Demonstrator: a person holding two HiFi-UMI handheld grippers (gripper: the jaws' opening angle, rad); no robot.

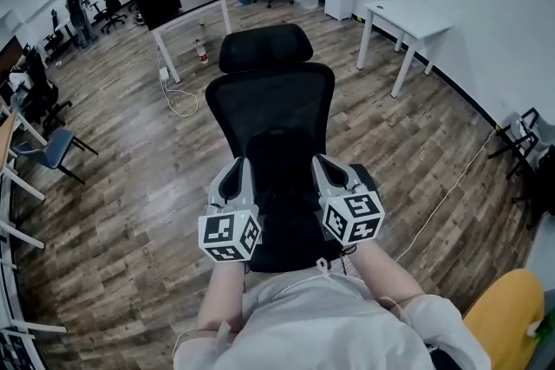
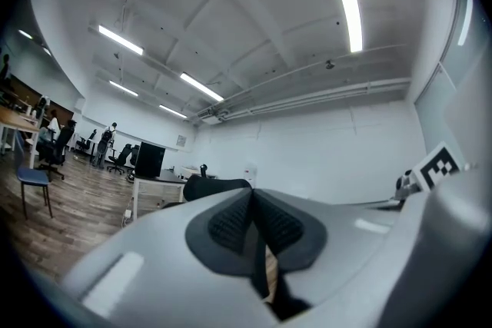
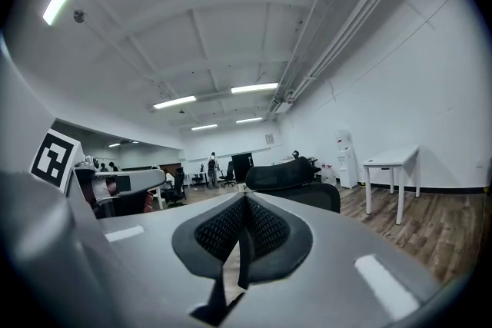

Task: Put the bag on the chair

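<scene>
Black bag [image 1: 279,191] hanging from left gripper [image 1: 236,167] and right gripper [image 1: 326,164].

No words, numbers or brand names can be read anywhere. The left cube [image 1: 230,236] on the left gripper [image 1: 237,173] bears only black-and-white square patterns, no letters. The right cube [image 1: 354,217] on the right gripper [image 1: 325,172] is the same. The wall sign [image 2: 180,140] is too small to read.
</scene>
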